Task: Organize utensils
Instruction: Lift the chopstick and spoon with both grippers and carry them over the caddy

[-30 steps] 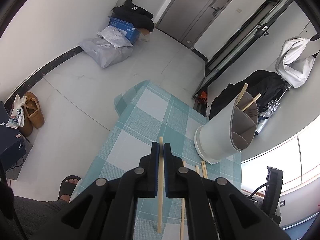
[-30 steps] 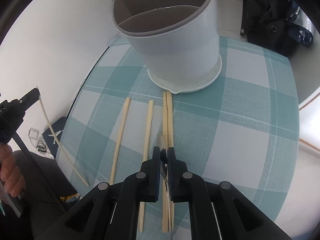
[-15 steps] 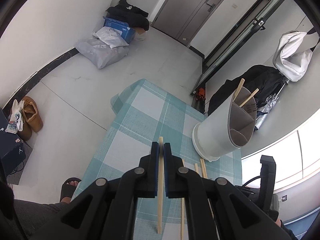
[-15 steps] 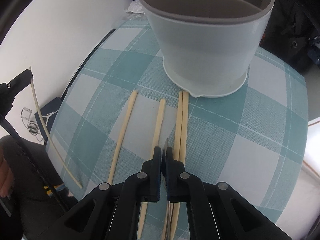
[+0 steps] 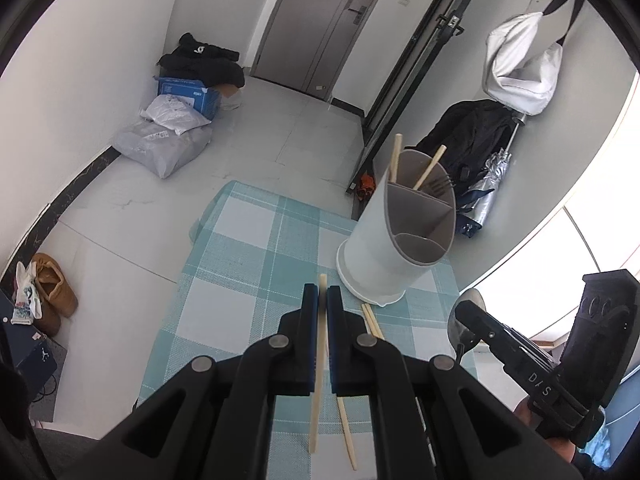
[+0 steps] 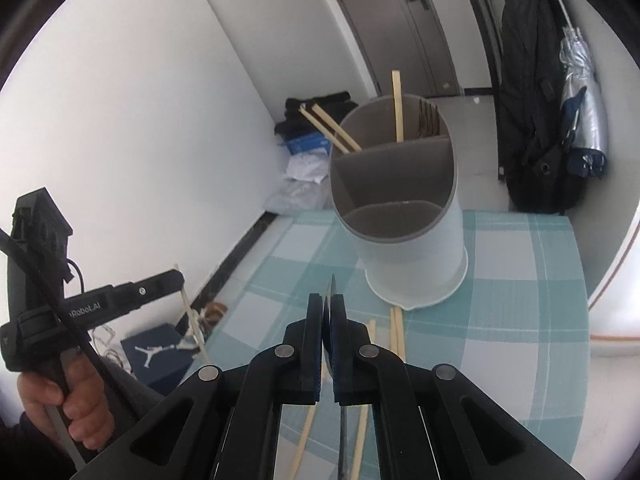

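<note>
My left gripper (image 5: 322,300) is shut on a pale wooden chopstick (image 5: 315,400), held above the checked tablecloth (image 5: 248,264). The same gripper (image 6: 180,278) and its chopstick (image 6: 192,320) show at the left of the right wrist view. My right gripper (image 6: 329,300) is shut on a metal spoon (image 6: 332,284), seen edge-on and lifted off the table. In the left wrist view this gripper (image 5: 462,308) and the spoon's bowl (image 5: 472,299) sit at the right. The white divided holder (image 6: 416,256) stands ahead with chopsticks and a fork in its rear compartments. Its front compartment is empty.
Several loose chopsticks (image 6: 396,332) lie on the cloth between the grippers and the holder (image 5: 380,264). The table's edges are close on the left and far sides. On the floor are bags (image 5: 164,144), shoes (image 5: 52,288), a dark backpack (image 6: 528,120) and a shoebox (image 6: 156,352).
The right gripper has risen from the table with the spoon and tipped up, so the whole holder is now in its view. The left gripper has shifted and rolled with its chopstick.
</note>
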{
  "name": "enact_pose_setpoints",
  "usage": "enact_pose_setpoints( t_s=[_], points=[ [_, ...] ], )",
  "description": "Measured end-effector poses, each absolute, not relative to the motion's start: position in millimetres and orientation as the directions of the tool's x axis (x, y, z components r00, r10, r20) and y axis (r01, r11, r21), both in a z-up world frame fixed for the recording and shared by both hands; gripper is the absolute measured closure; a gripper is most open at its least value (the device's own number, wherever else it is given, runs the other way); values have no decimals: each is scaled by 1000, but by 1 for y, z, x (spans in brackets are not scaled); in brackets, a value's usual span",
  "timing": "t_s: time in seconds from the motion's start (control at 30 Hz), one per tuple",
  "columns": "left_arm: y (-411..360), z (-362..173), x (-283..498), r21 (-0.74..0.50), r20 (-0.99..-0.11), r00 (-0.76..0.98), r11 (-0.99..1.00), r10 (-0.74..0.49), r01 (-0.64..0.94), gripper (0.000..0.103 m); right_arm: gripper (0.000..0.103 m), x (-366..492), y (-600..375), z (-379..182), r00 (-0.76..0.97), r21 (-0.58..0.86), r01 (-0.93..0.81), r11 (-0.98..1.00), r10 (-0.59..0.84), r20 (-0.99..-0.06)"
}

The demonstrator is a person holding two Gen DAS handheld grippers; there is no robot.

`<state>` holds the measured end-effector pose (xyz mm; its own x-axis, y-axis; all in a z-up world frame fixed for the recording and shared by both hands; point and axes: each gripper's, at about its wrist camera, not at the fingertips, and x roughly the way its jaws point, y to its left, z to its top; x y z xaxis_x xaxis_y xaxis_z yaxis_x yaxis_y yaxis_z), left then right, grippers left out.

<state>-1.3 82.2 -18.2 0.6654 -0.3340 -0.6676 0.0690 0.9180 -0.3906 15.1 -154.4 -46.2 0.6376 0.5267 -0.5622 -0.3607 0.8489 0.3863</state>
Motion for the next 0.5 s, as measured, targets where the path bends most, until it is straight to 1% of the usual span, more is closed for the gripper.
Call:
enact_pose_setpoints(
  t_s=[0.13,0.3,0.43,0.5],
  points=[
    [68,-14,-4,-353,-679,659,931,-325,95,102,100,4,-170,-32,676,390,-372,842,534,-508],
    [57,-11,-3,-305,-705,638,945,-310,122,102,100,-2,-177,-27,693,392,-350,851,517,-503],
    [54,-4,-3,-274,-713,634,951,-300,142,102,100,-4,-188,-22,725,405,-326,854,501,-473],
    [53,0,-1,-264,-717,631,953,-297,149,102,100,-3,-193,-22,724,429,-326,842,514,-459]
  ],
)
